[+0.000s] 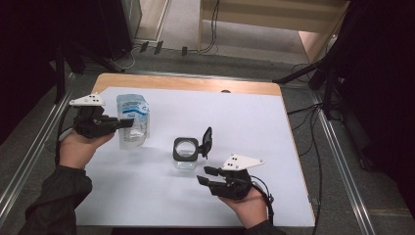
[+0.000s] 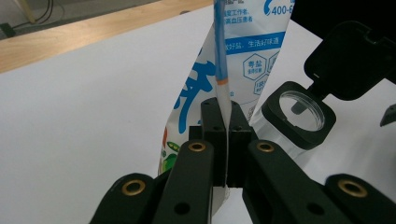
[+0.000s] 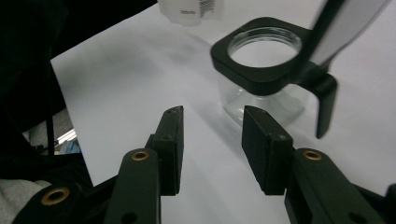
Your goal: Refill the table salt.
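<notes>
The salt pouch (image 1: 133,121) hangs upright above the white sheet (image 1: 254,127) at the left of the table, and my left gripper (image 1: 128,123) has its pads pinched tight on the pouch's flat side seam (in the left gripper view the seam (image 2: 223,100) runs straight up out of the closed pads). Just right of the pouch, near the middle of the sheet, stands the clear glass jar (image 1: 186,152) with its square black collar, its hinged lid (image 1: 207,141) flipped up and open on the far right side. My right gripper (image 1: 204,175) sits just in front of the jar, close but apart from it, its jaws parted with nothing between them. The wooden table edge (image 1: 186,83) shows beyond the sheet.
</notes>
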Available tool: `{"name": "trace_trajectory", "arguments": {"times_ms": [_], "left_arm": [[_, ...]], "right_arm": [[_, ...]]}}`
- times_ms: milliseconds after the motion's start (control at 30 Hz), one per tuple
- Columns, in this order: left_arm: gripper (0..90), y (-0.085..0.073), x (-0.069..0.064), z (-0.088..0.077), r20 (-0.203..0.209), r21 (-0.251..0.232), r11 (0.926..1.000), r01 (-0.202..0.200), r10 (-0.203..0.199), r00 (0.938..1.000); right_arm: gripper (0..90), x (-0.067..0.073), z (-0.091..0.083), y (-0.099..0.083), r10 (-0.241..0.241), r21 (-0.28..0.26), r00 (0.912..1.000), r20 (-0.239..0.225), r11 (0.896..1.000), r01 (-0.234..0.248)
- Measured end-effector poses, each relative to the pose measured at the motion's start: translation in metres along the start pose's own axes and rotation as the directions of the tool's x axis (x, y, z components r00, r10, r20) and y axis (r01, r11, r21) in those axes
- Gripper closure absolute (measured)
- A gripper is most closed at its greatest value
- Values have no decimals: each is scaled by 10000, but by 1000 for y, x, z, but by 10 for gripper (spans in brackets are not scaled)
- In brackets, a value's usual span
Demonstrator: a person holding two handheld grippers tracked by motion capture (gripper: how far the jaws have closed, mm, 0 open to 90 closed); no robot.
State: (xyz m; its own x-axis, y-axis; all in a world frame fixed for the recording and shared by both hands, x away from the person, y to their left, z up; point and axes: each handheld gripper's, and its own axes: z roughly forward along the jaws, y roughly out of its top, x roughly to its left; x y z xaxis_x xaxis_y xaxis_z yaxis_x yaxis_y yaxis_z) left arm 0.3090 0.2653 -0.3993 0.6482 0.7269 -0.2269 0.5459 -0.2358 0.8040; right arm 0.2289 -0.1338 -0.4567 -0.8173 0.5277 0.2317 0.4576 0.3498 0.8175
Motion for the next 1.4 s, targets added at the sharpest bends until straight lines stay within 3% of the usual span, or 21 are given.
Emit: {"name": "trace_trajectory", "arguments": {"times_ms": [267, 567, 833, 1033, 1233, 1400], "left_arm": [[900, -2, -4, -3, 156, -19, 9999, 109, -109, 9998], [900, -6, -8, -9, 162, -70, 9994, 338, -337, 9993], [900, -8, -14, -18, 96, -164, 9996, 230, -229, 9997], [900, -9, -21, -23, 143, -131, 9997, 209, -207, 9997], [900, -11, -25, -28, 244, -178, 9995, 259, -255, 9994], [900, -13, -29, -31, 166, -118, 9995, 277, -275, 9995]], "right_arm": [[630, 21, 23, 9, -504, 298, 9976, -476, 9982, 518], [633, 32, 45, 17, -644, 367, 9946, -815, 9970, 675], [623, 40, 87, 26, -657, 580, 9902, -1231, 9956, 732], [566, 46, 110, 32, -697, 545, 9893, -1283, 9955, 772], [381, 48, 135, 38, -279, 661, 9890, -1455, 9971, 378], [345, 52, 151, 38, -687, 974, 9929, -972, 9922, 782]]}}
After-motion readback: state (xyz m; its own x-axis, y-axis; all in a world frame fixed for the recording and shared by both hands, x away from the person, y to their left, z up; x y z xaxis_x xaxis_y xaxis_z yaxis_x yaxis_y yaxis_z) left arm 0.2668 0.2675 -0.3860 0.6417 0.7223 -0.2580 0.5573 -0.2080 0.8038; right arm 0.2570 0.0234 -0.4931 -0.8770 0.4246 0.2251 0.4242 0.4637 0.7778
